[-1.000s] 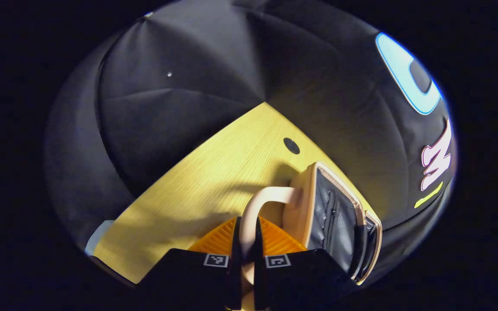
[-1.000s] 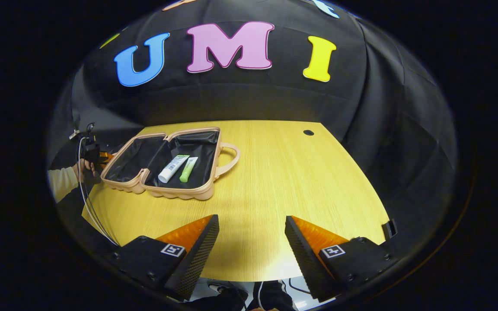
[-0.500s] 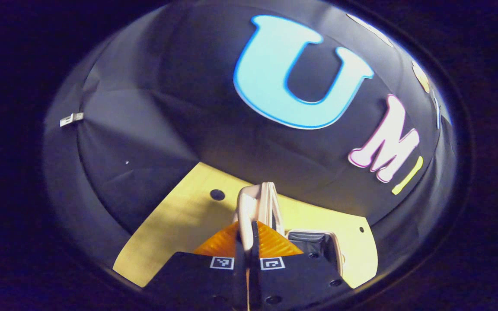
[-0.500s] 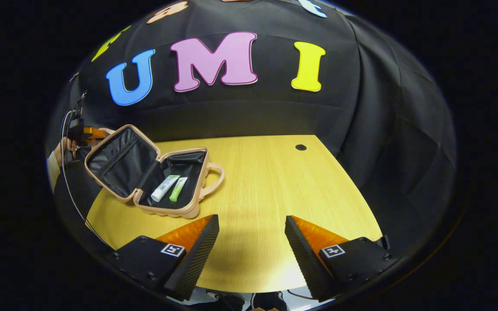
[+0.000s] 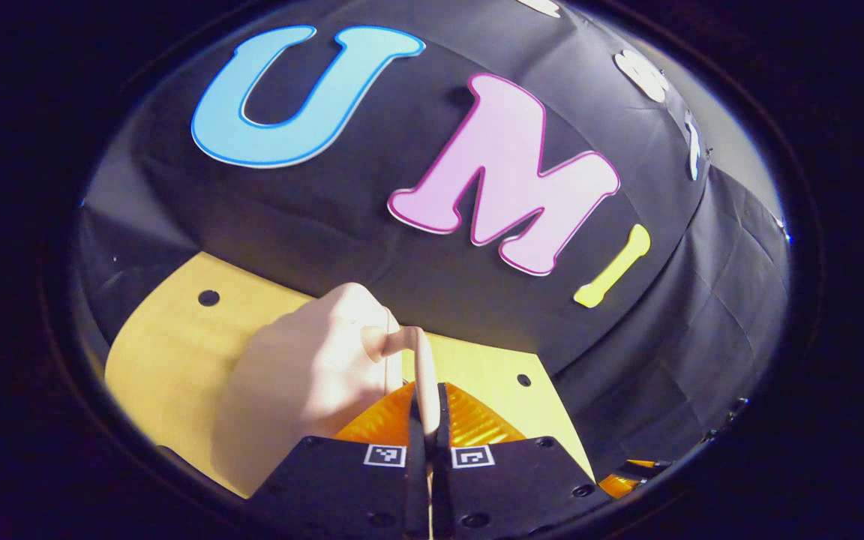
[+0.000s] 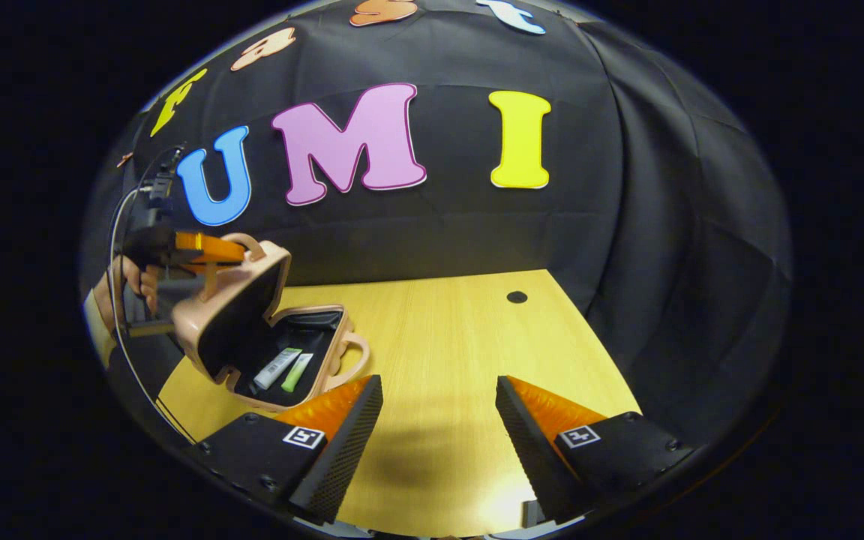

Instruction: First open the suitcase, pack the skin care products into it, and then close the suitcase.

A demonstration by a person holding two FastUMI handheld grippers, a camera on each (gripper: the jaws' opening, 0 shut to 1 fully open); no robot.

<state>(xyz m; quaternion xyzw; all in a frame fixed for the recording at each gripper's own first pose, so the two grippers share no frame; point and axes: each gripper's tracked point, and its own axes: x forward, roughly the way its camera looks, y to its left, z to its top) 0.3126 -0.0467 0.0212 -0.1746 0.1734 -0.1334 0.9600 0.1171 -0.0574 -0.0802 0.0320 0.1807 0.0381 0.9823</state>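
Suitcase (image 6: 252, 330) holding apparently two tubes (image 6: 286, 367)

Wooden table (image 6: 462, 360) with a dark round hole (image 6: 517, 297).

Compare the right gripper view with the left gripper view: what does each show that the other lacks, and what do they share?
Right gripper view alone: the suitcase's dark open inside with a white tube and a green tube lying in it, and a person's hand.
Left gripper view alone: the left hand-held gripper pinching the handle up close.
Both: the pink suitcase, half-raised lid, and the wooden table.
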